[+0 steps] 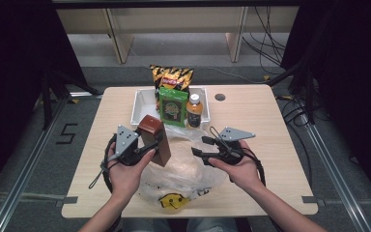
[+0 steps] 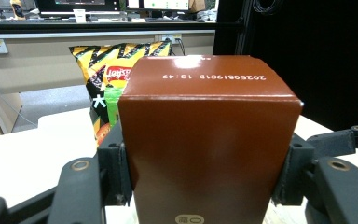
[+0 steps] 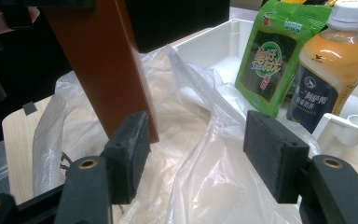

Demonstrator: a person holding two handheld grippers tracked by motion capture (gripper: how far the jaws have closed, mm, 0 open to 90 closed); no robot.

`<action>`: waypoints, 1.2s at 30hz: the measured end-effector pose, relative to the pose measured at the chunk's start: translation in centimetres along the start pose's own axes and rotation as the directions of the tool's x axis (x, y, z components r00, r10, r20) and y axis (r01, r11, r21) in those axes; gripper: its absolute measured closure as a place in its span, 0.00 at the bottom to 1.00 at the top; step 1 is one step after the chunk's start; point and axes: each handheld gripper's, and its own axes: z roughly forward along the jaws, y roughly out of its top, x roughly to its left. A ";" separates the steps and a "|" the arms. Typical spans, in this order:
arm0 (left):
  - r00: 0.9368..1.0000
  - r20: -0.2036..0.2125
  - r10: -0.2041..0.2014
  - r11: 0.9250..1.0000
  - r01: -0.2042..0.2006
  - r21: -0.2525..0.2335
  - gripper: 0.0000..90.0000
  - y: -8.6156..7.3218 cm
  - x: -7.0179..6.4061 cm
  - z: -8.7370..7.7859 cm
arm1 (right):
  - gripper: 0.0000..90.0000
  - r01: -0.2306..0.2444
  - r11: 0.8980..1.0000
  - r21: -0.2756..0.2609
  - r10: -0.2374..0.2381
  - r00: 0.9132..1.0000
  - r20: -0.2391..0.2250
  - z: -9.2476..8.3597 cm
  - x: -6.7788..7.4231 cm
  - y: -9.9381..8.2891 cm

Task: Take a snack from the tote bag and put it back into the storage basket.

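Observation:
My left gripper (image 1: 147, 142) is shut on a tall brown carton (image 1: 155, 139), held tilted above a clear plastic bag (image 1: 186, 171) that lies on the table. In the left gripper view the carton (image 2: 207, 140) sits squeezed between both pads. My right gripper (image 1: 198, 146) stands open just right of the carton, over the bag's mouth. In the right gripper view its pads (image 3: 272, 161) straddle a fold of the bag (image 3: 214, 163), with the carton (image 3: 105, 65) at the upper left.
A white tray (image 1: 140, 108) at the back of the table holds a green snack pouch (image 1: 172, 107), an orange drink bottle (image 1: 194, 110) and a yellow-black chip bag (image 1: 171, 76). A round hole (image 1: 220, 97) is in the tabletop. A yellow smiley print (image 1: 173, 201) marks the bag's near end.

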 end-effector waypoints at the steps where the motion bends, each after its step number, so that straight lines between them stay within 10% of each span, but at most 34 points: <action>1: 1.000 -0.005 0.000 1.000 0.000 0.002 0.41 0.2 0.0 0.0 | 0.46 -0.011 1.000 0.000 0.011 1.000 -0.005 0.0 0.1 0.0; 36: 0.999 -0.032 -0.021 0.999 0.019 -0.043 0.41 3.6 0.7 0.4 | 0.45 0.047 0.999 0.001 -0.047 0.999 -0.021 0.3 0.0 -0.2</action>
